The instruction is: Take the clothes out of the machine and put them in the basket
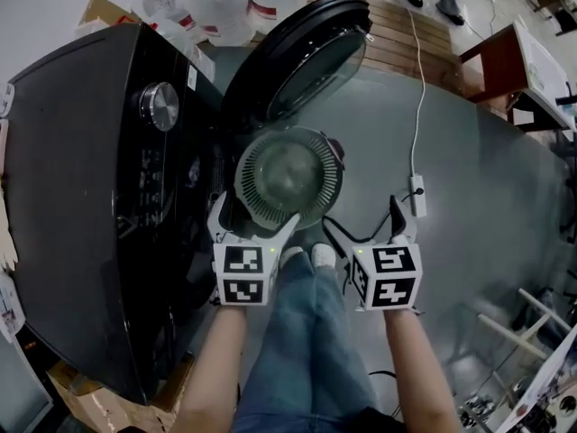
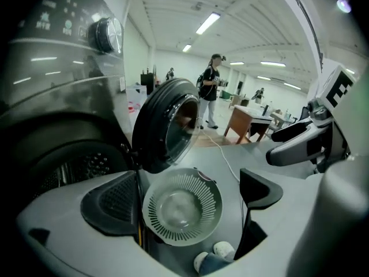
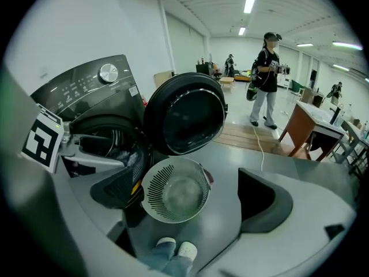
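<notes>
The left tongs (image 1: 254,225) stand wide apart with nothing between them, low in the middle of the head view, their tips over the near rim of the basket (image 1: 255,171). The right tongs (image 1: 363,228), just to the right, are equally wide and empty.

The basket, pale, round and slotted, sits on the floor (image 1: 442,152) at the centre of the frame, close against the front of the machine (image 1: 81,170), and holds nothing. The machine fills the left of the frame. Its door (image 1: 302,61) stands fully open at upper centre.

In the right gripper view a pale bundle (image 3: 125,157) shows in the drum mouth at left centre, probably clothes. The door is open, but no garment is out, so all the unloading is left to do.
</notes>
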